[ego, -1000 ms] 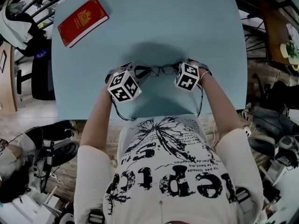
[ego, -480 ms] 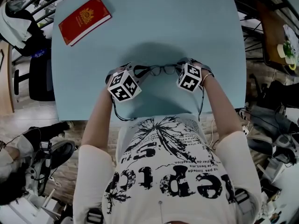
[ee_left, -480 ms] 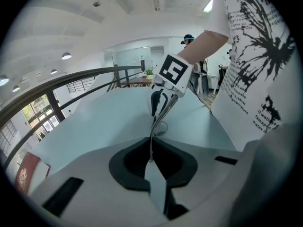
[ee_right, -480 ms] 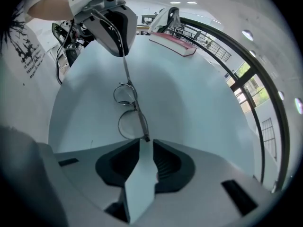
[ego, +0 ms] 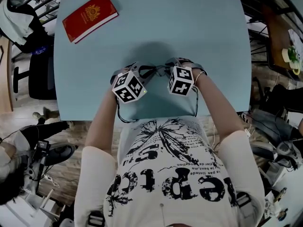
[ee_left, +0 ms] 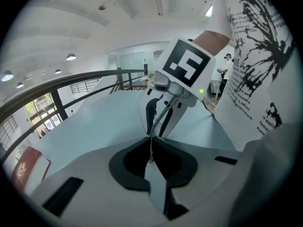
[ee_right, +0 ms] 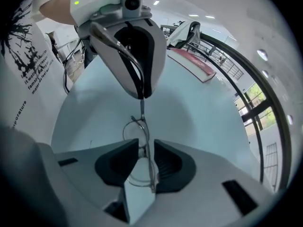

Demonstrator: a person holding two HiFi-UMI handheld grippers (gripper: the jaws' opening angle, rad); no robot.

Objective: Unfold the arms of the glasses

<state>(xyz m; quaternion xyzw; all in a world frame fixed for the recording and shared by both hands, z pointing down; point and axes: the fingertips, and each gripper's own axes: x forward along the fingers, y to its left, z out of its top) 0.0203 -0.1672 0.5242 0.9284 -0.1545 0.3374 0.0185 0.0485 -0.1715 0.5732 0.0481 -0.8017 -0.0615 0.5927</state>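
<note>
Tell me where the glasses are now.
Head view: the glasses are at the table's near middle, left gripper shut on one end, right gripper opening its jaws round the frame.

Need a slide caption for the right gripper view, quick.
Right tongs opening around the glasses while the left tongs pinch their far end.

Red booklet (ee_left: 26,171) — partly cut off by the left gripper view's rim.
</note>
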